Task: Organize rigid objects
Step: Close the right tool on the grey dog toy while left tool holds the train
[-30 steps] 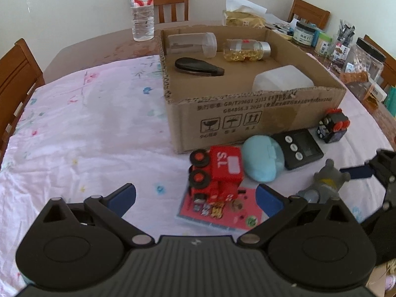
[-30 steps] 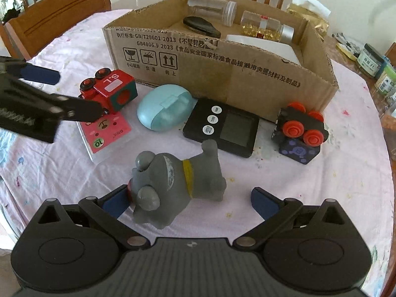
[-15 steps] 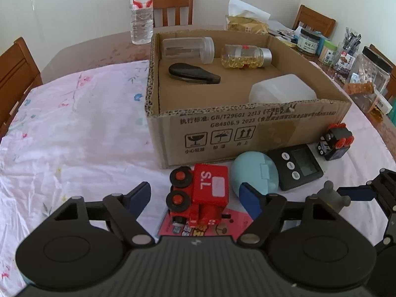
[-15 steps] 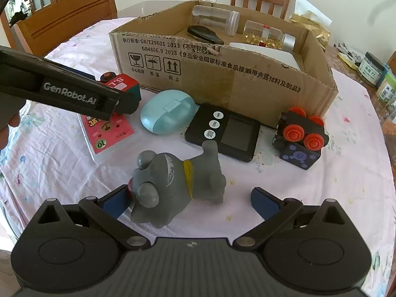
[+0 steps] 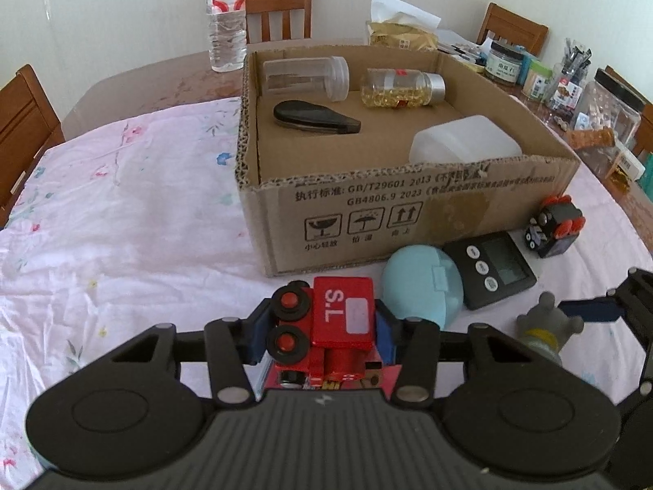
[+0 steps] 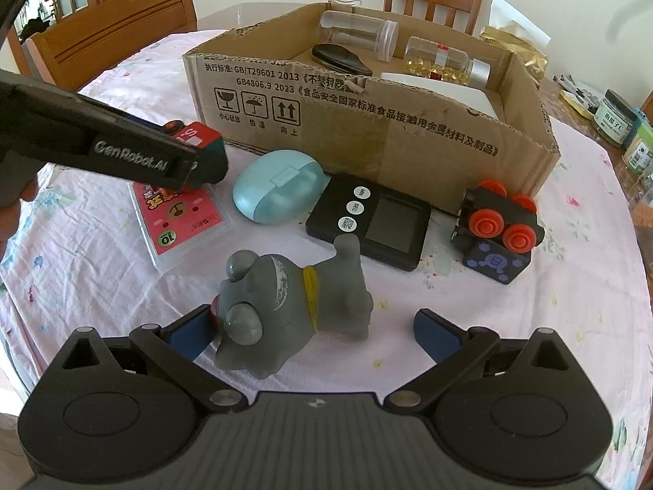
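My left gripper (image 5: 322,326) is shut on a red toy train (image 5: 343,314) marked "S.L", one blue pad pressing on each side. The train rests on a pink card pack (image 6: 175,216) in front of the cardboard box (image 5: 408,204). In the right wrist view the left gripper's finger (image 6: 134,155) covers most of the train (image 6: 200,134). My right gripper (image 6: 312,326) stands open around a grey toy dog (image 6: 294,298) lying on its side; the left pad is at its head, the right pad apart. The box holds a clear jar (image 5: 306,77), a pill bottle (image 5: 402,87), a black case (image 5: 314,118) and a white container (image 5: 461,143).
A light blue oval case (image 6: 277,188), a black timer (image 6: 379,220) and a black toy car with orange wheels (image 6: 498,232) lie along the box front. A water bottle (image 5: 224,20) stands behind the box. Jars (image 5: 506,61) crowd the far right. Wooden chairs ring the table.
My left gripper came forward and down over the red train and its jaws closed from wide open onto it. The right gripper and the grey dog stayed where they were.
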`<state>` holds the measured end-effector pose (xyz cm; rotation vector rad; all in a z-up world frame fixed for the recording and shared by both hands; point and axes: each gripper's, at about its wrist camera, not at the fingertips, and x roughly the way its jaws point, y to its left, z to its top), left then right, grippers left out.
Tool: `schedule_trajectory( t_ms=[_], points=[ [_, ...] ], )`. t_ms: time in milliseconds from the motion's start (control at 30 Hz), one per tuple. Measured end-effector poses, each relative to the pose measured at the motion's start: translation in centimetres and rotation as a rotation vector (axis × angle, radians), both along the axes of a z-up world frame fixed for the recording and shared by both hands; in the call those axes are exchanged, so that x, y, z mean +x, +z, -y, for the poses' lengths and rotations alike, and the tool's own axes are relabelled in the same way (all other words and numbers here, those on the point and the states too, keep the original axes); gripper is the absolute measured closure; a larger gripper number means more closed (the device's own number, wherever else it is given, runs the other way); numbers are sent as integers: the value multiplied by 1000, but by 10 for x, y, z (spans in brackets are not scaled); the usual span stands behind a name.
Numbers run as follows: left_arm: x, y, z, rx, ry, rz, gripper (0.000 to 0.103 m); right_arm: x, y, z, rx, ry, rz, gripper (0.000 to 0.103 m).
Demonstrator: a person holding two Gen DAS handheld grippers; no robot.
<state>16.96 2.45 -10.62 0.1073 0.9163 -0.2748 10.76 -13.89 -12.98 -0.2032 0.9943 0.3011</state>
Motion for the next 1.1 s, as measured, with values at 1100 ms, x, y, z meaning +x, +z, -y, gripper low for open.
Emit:
schedule_trajectory(
  t_ms=[1100],
  points=[
    [-82,-10,-27,28,73,-7,48,3,0,0,-3,61,-5,0]
  ],
)
